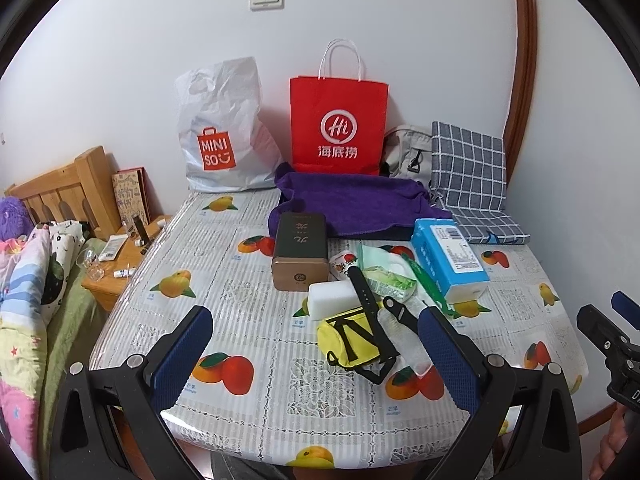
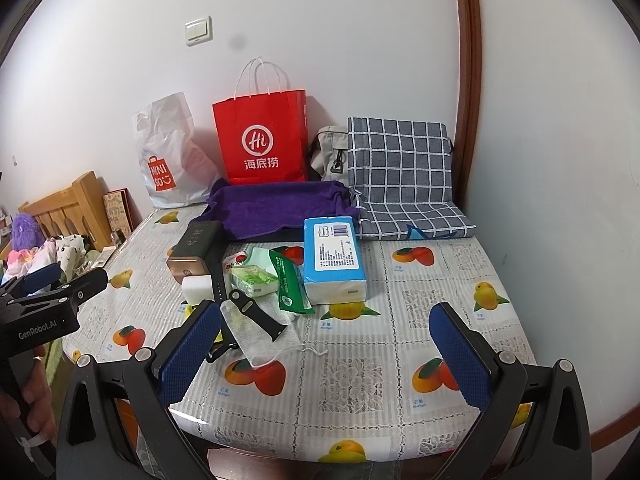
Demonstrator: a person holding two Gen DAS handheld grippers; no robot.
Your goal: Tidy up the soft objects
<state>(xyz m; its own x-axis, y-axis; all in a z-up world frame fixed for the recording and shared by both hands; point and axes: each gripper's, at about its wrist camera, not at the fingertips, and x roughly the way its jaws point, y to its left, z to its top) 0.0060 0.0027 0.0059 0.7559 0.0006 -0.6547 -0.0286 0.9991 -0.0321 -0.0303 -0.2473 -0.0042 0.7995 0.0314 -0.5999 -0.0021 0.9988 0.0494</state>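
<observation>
Purple towel (image 1: 352, 204) lies mid-frame behind a dark box (image 1: 301, 250) and tissue pack (image 1: 448, 258); we hold left gripper (image 1: 316, 354) and right gripper (image 2: 326, 354) wide, empty

two bags stand at the wall: one red paper bag (image 1: 339, 124), one white miniso plastic bag (image 1: 224, 128). one purple towel (image 1: 352, 204), one checked cushion (image 1: 470, 160), one blue tissue pack (image 1: 448, 256), one white sponge (image 1: 334, 300), one yellow pouch (image 1: 346, 338), one dark tin (image 1: 301, 252).

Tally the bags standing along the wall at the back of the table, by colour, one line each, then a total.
Red paper bag: 1
White plastic bag: 1
Grey bag: 1
Total: 3
</observation>
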